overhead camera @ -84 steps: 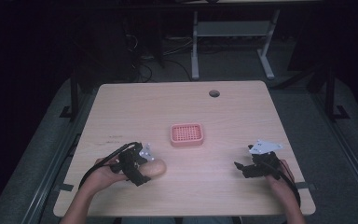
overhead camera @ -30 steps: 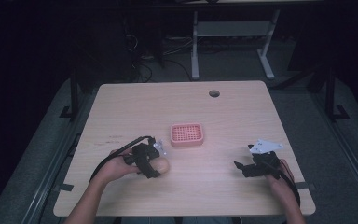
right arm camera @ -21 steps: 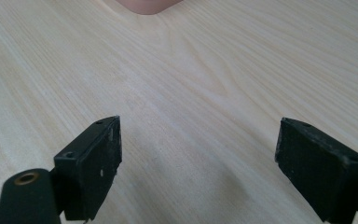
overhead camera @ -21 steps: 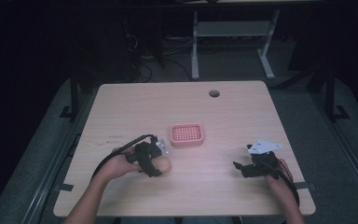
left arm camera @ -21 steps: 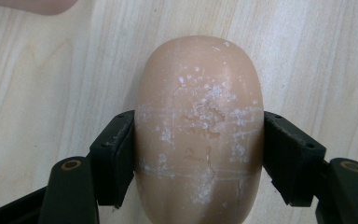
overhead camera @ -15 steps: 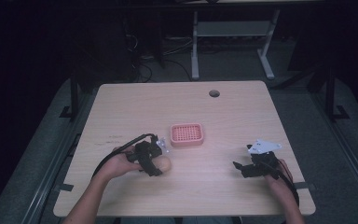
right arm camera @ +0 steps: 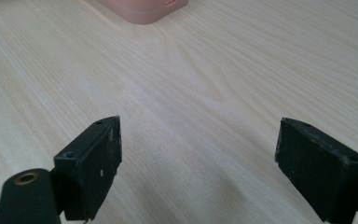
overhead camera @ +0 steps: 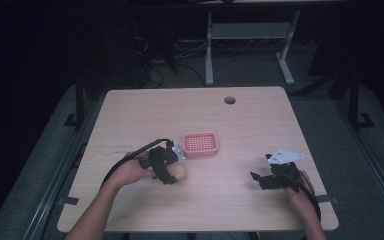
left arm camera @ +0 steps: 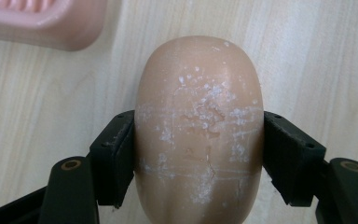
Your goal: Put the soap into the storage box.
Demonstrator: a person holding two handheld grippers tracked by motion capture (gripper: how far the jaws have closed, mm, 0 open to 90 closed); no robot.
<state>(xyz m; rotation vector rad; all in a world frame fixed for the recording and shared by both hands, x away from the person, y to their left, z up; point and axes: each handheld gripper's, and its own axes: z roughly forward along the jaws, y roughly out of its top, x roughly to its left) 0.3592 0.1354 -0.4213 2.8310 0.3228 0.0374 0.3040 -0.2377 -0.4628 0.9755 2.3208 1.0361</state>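
Note:
A tan oval bar of soap (left arm camera: 199, 126), scuffed with white flecks, sits clamped between the black jaws of my left gripper (left arm camera: 199, 154). From above, that left gripper (overhead camera: 172, 172) holds the soap (overhead camera: 180, 172) just in front of and to the left of a pink ridged soap dish (overhead camera: 200, 144) at the table's middle. Part of the pink dish (left arm camera: 42, 21) shows at the upper left in the left gripper view. Over bare wood at the front right, my right gripper (overhead camera: 258, 179) stands open; its jaws (right arm camera: 200, 168) are wide apart with nothing between them.
The light wooden table (overhead camera: 260, 125) has a round cable hole (overhead camera: 229, 100) near its far edge. A corner of the pink dish (right arm camera: 142, 9) shows far ahead in the right gripper view. Desk legs and cables stand on the dark floor beyond.
My left gripper has carried the soap forward and to the right, up close to the pink dish. The right gripper has stayed in place.

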